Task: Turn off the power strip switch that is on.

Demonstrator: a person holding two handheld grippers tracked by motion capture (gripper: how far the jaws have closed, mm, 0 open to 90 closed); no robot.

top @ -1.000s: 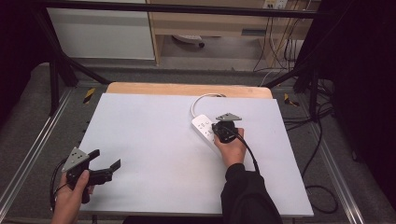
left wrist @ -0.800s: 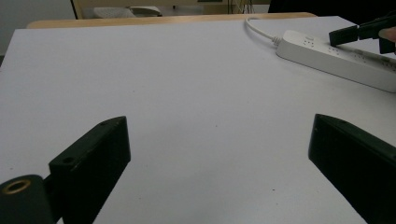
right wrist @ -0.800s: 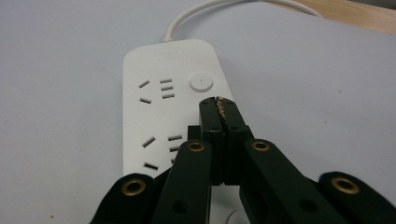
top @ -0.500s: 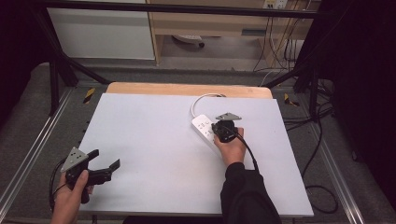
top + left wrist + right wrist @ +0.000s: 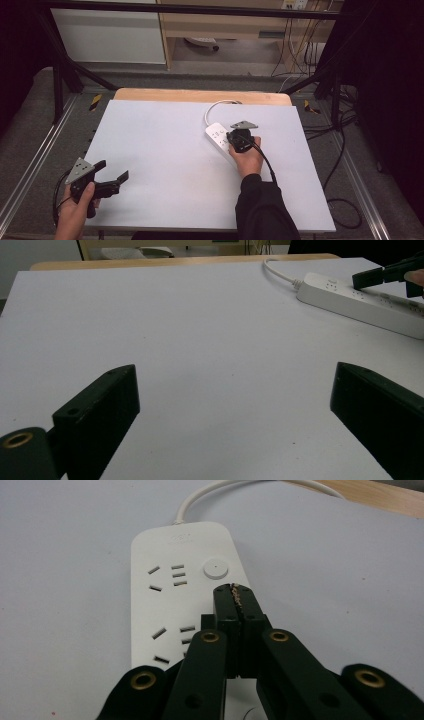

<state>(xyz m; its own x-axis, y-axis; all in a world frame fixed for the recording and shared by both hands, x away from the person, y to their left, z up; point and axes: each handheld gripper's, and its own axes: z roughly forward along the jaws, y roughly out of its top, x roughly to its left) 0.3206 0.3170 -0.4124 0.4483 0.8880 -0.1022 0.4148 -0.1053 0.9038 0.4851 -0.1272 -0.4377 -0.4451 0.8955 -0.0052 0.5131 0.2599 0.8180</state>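
Right gripper view: the right gripper [image 5: 234, 596], fingers pressed together and empty, hovers just short of the round button [image 5: 215, 569] on the power strip [image 5: 165, 605]; pressing it looks undone. The left gripper [image 5: 111, 179], fingers apart, waits on the tabletop [image 5: 165, 150].

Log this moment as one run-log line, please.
right gripper: shut, tips over power strip near its round button | left gripper: open, holding nothing | table

Power strip [image 5: 220, 136] lies on table [image 5: 165, 150] right of centre, its cable [image 5: 212, 107] running to far edge; right gripper [image 5: 239, 141] over it, left gripper [image 5: 102, 182] well apart at near-left corner.
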